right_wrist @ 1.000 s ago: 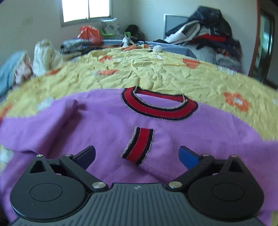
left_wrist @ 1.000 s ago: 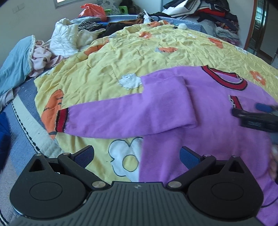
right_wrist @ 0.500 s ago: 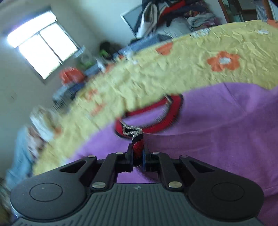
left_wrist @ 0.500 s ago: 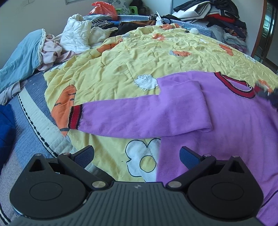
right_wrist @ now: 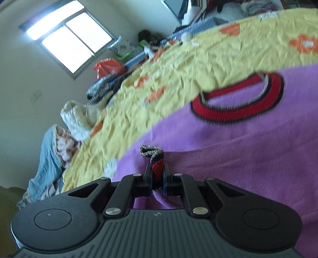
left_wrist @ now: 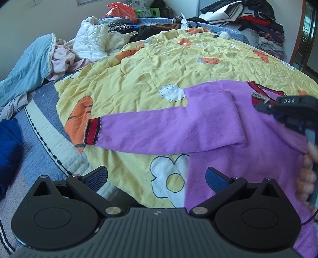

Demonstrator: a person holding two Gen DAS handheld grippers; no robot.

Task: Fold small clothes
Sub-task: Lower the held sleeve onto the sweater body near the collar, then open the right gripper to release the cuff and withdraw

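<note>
- Filling most of both views: a yellow quilt (left_wrist: 159, 65) with orange and white cartoon prints, spreading over a blue-grey bedspread (left_wrist: 39, 127).
- Piling up along the far edge: loose clothes (left_wrist: 89, 41), an orange plastic bag (left_wrist: 120, 11), and a dark stack of garments (left_wrist: 256, 17) by the wall; letting in bright light above, a window (right_wrist: 65, 37).
- Lying flat on the quilt: a purple sweater (left_wrist: 228, 142) with a red-and-black collar (right_wrist: 236, 99), one sleeve (left_wrist: 159, 131) stretching out sideways and ending in a striped cuff (left_wrist: 92, 131).
- Having just closed, and now pinching the other sleeve's red-striped cuff (right_wrist: 156, 158) tightly between nearly meeting pads: the right gripper (right_wrist: 158, 174), raising that cuff above the sweater body; gripping its handle at the frame edge, a hand (left_wrist: 307, 178).
- Hovering with jaws spread wide and holding nothing: the left gripper (left_wrist: 157, 176), pointing down over the sweater's side edge and the quilt's flower print.
</note>
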